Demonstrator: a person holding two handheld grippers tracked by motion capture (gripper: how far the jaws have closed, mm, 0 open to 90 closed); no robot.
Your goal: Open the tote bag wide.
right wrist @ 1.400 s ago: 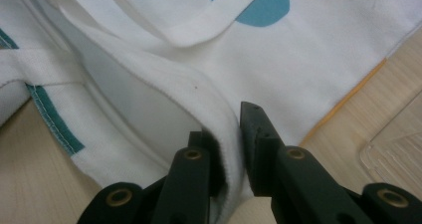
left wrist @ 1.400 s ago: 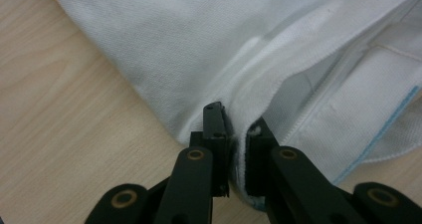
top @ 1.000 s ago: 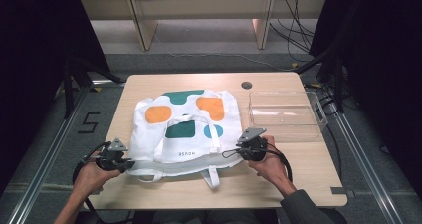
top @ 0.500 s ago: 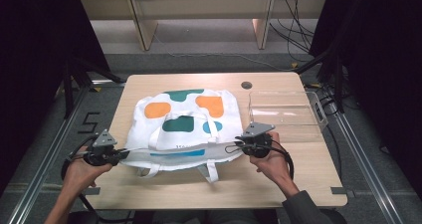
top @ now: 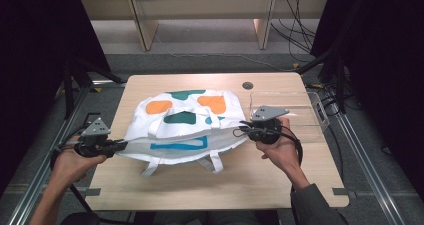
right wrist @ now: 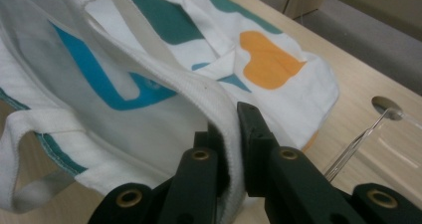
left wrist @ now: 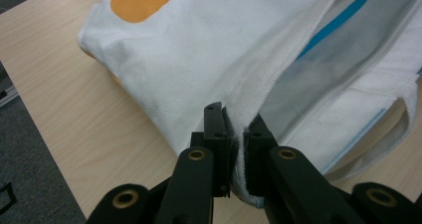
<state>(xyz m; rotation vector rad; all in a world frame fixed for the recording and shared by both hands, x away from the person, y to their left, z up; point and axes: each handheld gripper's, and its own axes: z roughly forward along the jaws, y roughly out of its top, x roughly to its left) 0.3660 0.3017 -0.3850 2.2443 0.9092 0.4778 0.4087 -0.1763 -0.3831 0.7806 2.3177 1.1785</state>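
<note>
A white tote bag [top: 182, 107] with orange, teal and blue shapes lies across the middle of the wooden table [top: 235, 185]. Its near rim is raised off the tabletop and stretched between both grippers, and its two straps [top: 214, 162] hang down from it. At the rim's left end, my left gripper [top: 121, 146] is shut on the thick hem; the left gripper view shows that hem pinched between the jaws [left wrist: 235, 134] and the bag [left wrist: 199, 50] beyond. My right gripper [top: 239, 131] is shut on the rim's right end, with the hem [right wrist: 219, 104] clamped at its jaws [right wrist: 230, 129].
A clear plastic box [top: 292, 112] stands on the table's right side, just behind my right hand. A round cable hole [top: 247, 85] sits near the far edge. Wooden furniture legs and cables fill the floor beyond, and metal rails run along both sides.
Both grippers have risen with the bag's near rim in them. The rim now hangs taut above the table, showing a blue print below it, and the bag's far part has slid nearer.
</note>
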